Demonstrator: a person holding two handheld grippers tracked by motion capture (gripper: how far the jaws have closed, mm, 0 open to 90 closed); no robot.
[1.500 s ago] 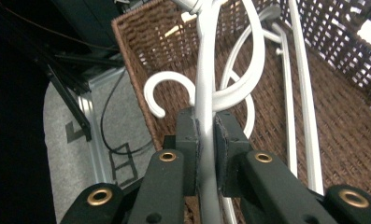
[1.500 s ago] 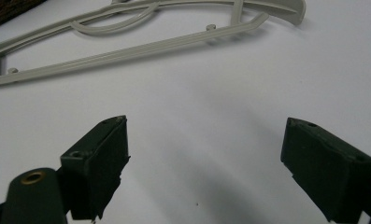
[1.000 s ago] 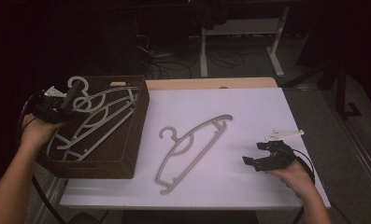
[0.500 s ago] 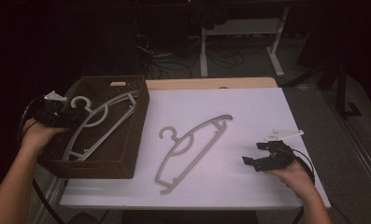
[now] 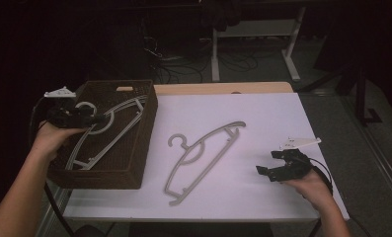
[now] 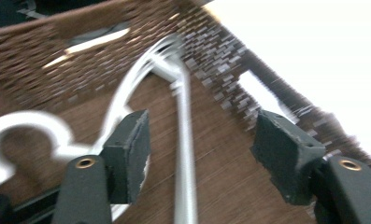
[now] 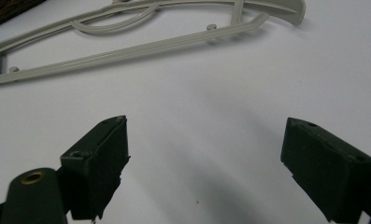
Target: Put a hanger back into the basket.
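Nearby, grey hanger [image 5: 199, 154] on white table [image 5: 262, 197]

No legible txt, labels, brands or nos. on anything here

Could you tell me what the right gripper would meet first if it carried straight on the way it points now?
Probably the grey hanger lying on the white table; bare tabletop separates it from the open right gripper.
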